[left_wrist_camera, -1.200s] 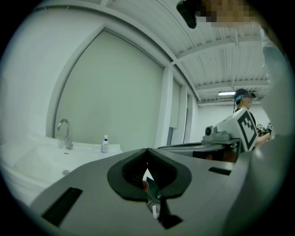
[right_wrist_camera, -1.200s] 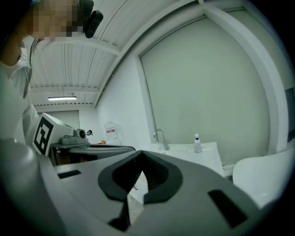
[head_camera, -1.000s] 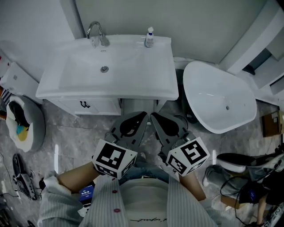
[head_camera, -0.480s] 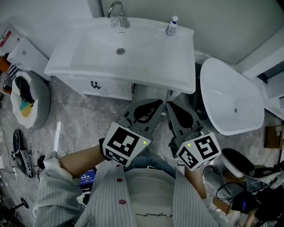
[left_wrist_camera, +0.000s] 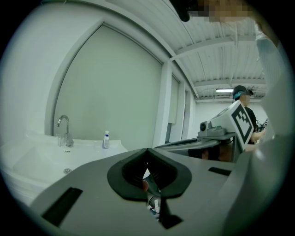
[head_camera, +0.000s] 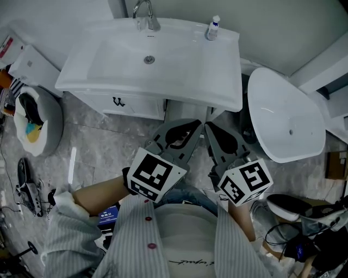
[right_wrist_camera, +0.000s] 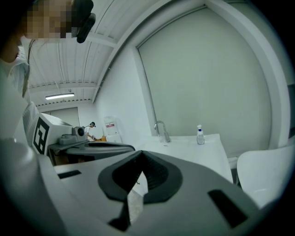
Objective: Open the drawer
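The drawer [head_camera: 120, 103] is a white front with a small dark handle [head_camera: 117, 101], shut, under the left part of the white basin [head_camera: 185, 59]. My left gripper [head_camera: 197, 124] and right gripper [head_camera: 207, 126] are held side by side in front of the vanity, to the right of the drawer and apart from it. In the left gripper view the left gripper [left_wrist_camera: 147, 150] has its jaws together with nothing between them. The right gripper [right_wrist_camera: 140, 152] looks the same in its own view. Neither gripper view shows the drawer.
A tap [head_camera: 144, 11] and a small bottle [head_camera: 213, 28] stand at the basin's back edge. A white oval tub [head_camera: 285, 117] stands to the right. A grey bin [head_camera: 32, 122] is at the left, and cables and shoes [head_camera: 304, 217] lie at the lower right.
The head view has swung, so the vanity now sits further right and higher in the picture. Both grippers stay shut and side by side, slightly nearer the vanity.
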